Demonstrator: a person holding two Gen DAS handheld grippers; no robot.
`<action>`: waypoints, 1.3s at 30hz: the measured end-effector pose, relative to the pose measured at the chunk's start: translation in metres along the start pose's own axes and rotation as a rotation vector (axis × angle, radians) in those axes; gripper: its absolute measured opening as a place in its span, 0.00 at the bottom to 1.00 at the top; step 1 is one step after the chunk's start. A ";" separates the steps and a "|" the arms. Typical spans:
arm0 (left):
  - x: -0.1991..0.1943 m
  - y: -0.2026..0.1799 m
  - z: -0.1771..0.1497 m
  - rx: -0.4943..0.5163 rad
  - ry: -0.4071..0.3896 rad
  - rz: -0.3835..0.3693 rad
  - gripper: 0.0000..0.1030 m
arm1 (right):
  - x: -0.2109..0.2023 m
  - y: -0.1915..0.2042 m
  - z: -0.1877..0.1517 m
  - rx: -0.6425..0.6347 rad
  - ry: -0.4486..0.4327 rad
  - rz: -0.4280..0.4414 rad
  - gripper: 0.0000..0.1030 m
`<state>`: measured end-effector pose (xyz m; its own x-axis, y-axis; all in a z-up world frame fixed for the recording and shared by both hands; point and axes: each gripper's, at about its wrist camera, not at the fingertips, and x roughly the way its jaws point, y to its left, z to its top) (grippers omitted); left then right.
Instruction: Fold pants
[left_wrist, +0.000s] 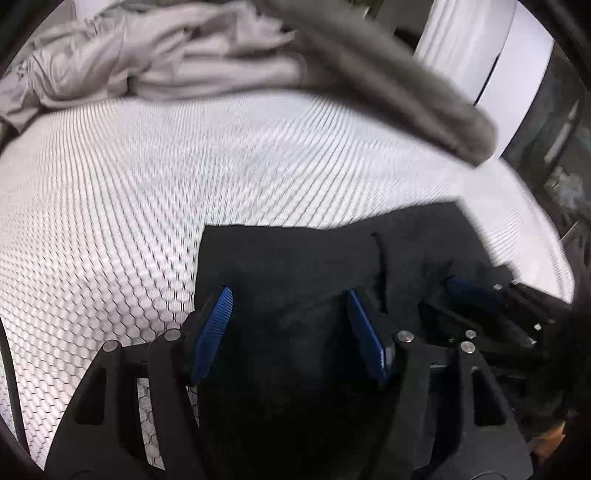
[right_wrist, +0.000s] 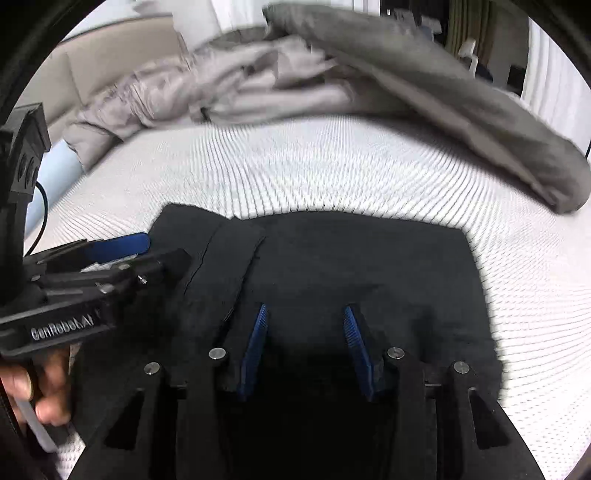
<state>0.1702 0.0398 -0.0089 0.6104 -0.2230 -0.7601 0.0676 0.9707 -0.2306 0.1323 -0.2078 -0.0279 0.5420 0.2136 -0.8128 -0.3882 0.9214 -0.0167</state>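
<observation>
Black pants (left_wrist: 295, 258) lie folded on a white honeycomb-textured mattress (left_wrist: 129, 192). My left gripper (left_wrist: 289, 293) hovers over their left part, its blue pads spread apart and dark cloth showing between them. My right gripper (right_wrist: 305, 309) is over the pants (right_wrist: 351, 266) farther right, jaws also apart above the fabric. A fold edge runs up the cloth just left of it. Each gripper appears in the other's view: the right gripper (left_wrist: 476, 288) at the right, the left gripper (right_wrist: 147, 251) at the left, held by a hand (right_wrist: 44, 387). Whether any pad presses the cloth is hidden in shadow.
A crumpled light grey duvet (right_wrist: 240, 85) is heaped at the far side of the mattress (right_wrist: 295, 166). A darker grey rolled blanket (right_wrist: 461, 110) stretches along the far right. White curtains or panels (left_wrist: 509, 62) stand beyond the bed's right edge.
</observation>
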 end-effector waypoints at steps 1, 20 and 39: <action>0.001 0.001 -0.002 -0.002 0.000 -0.002 0.64 | -0.003 0.008 0.001 -0.011 0.013 -0.005 0.42; -0.070 -0.036 -0.098 0.319 0.026 0.006 0.73 | -0.060 0.031 -0.081 -0.274 0.048 0.110 0.49; -0.083 -0.067 -0.124 0.447 0.007 -0.014 0.80 | -0.087 -0.003 -0.102 -0.283 -0.009 0.105 0.41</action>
<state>0.0172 -0.0180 -0.0058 0.6016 -0.2352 -0.7634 0.4110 0.9106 0.0433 0.0100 -0.2625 -0.0165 0.4940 0.3068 -0.8135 -0.6340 0.7674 -0.0956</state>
